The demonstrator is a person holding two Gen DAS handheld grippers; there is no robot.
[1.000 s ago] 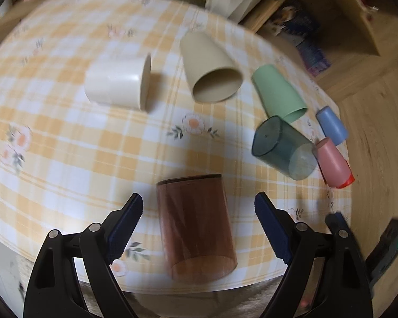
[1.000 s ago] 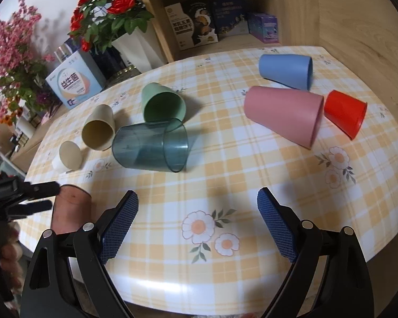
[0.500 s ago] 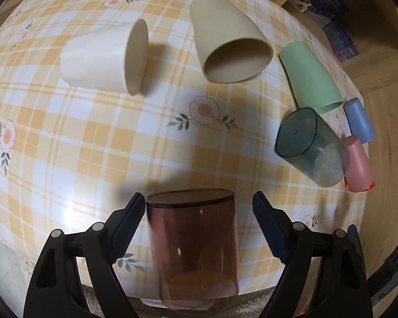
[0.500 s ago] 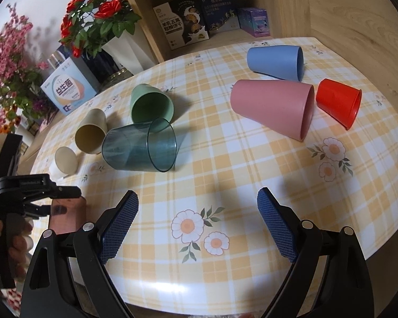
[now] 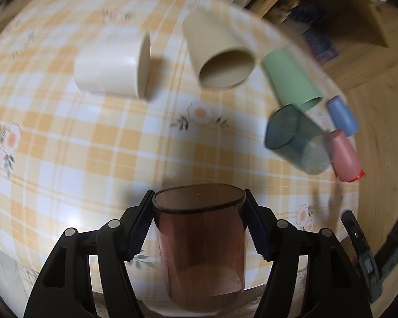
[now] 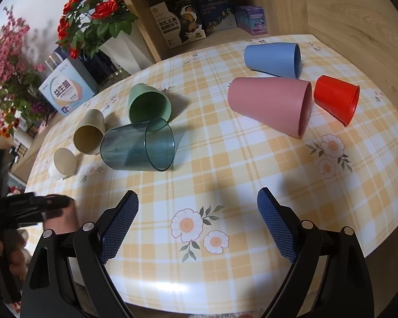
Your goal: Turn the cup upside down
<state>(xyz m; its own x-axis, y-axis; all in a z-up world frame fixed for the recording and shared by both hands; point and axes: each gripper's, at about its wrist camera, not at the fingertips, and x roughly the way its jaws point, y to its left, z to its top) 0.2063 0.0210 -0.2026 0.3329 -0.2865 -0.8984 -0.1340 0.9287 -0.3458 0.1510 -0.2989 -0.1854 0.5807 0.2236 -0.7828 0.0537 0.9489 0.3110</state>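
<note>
Jaws of the left gripper (image 5: 199, 222) pinch the brown cup (image 5: 200, 241) at the table (image 5: 92, 145) edge; the right gripper (image 6: 197, 225) hangs spread and empty. Smooth clear plastic could slip from the pads while turning, or swing into the teal cup (image 5: 295, 139) nearby.

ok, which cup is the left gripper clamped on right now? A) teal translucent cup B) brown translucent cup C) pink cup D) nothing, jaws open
B: the left gripper has both pads pressed against the brown translucent cup, near its closed end.
</note>
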